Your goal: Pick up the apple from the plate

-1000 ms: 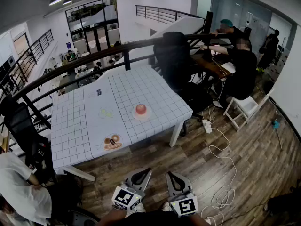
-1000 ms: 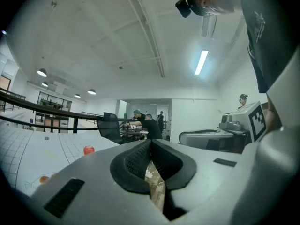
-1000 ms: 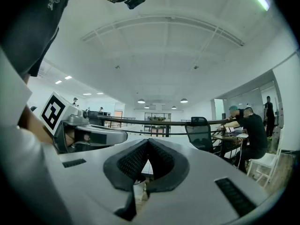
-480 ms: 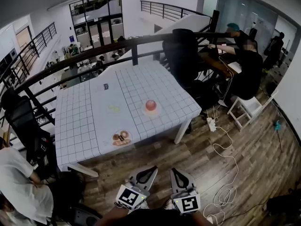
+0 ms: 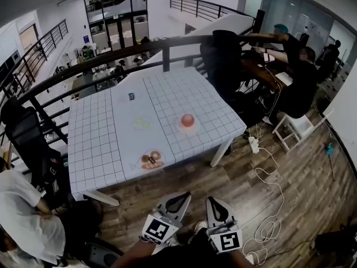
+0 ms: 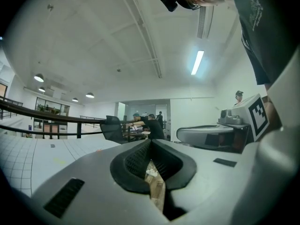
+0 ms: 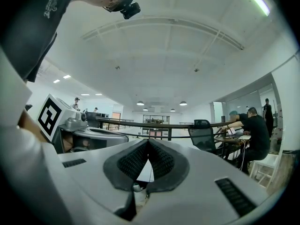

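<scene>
A red apple (image 5: pixel 187 120) sits on a small white plate (image 5: pixel 188 129) near the right front part of the white checked table (image 5: pixel 111 144). Both grippers are held low over the wooden floor, well short of the table. My left gripper (image 5: pixel 182 197) is shut with nothing in it, and my right gripper (image 5: pixel 213 202) beside it is also shut and empty. In the left gripper view the left gripper (image 6: pixel 151 144) has its jaws pressed together, and in the right gripper view the right gripper (image 7: pixel 148 144) shows the same. The apple shows in neither gripper view.
A plate of doughnuts (image 5: pixel 151 159) lies near the table's front edge, and a pale green item (image 5: pixel 141 124) lies mid-table. A black railing (image 5: pixel 83 66) runs behind the table. Office chairs (image 5: pixel 223 60), seated people (image 5: pixel 301 88), a white stool (image 5: pixel 293 128) and floor cables (image 5: pixel 268 205) stand to the right.
The table with the apple has slid to the right and down in the head view and looks closer. Both grippers stay shut, side by side.
</scene>
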`<state>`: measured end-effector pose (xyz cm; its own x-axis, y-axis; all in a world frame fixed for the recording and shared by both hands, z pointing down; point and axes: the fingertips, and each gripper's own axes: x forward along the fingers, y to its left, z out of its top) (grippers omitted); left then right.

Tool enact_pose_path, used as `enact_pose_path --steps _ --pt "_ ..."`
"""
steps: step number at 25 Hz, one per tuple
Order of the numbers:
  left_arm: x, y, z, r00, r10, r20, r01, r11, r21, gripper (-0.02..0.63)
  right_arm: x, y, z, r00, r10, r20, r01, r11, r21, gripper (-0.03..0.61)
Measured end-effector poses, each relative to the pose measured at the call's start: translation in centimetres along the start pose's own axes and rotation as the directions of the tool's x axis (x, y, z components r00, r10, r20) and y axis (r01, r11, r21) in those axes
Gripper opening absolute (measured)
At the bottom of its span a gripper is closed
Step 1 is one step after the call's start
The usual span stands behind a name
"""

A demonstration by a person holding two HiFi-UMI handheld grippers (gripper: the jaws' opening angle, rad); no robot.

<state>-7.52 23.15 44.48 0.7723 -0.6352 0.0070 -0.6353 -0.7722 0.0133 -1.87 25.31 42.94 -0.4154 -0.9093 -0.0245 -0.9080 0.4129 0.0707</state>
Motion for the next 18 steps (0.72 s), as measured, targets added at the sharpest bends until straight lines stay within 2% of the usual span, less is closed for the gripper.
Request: enact_pose_path --steps 3,7,10,14,18 --pt "0.5 1.1 -0.4 1.000 0.004 -0.018 -0.004 1.000 -0.005 0.021 0.9 -0.8 -0.7 1.000 0.000 -0.020 0.000 1.000 0.002 0.023" --pt "5.1 1.3 2.1 0.998 0.010 -0.059 -0.010 1.000 0.004 0.021 2.7 -6.0 0.7 0.999 0.010 -0.043 -0.010 1.000 0.011 0.023" --pt "5.1 2.4 0.5 0.998 0.020 -0.060 -0.019 1.000 0.006 0.021 4.4 -5.4 -0.4 0.999 0.021 -0.024 -0.021 1.000 -0.006 0.023" --pt "7.9 1.8 0.3 0.997 0.026 -0.076 -0.023 0.999 0.048 0.021 5.1 -8.2 -0.3 0.999 0.040 0.004 -0.040 0.999 0.010 0.023" --pt "9.6 5.9 -0.9 0.995 0.056 -0.084 -0.054 0.998 0.018 0.021 9.4 -9.3 -1.6 0.997 0.071 0.003 -0.072 0.997 0.023 0.023"
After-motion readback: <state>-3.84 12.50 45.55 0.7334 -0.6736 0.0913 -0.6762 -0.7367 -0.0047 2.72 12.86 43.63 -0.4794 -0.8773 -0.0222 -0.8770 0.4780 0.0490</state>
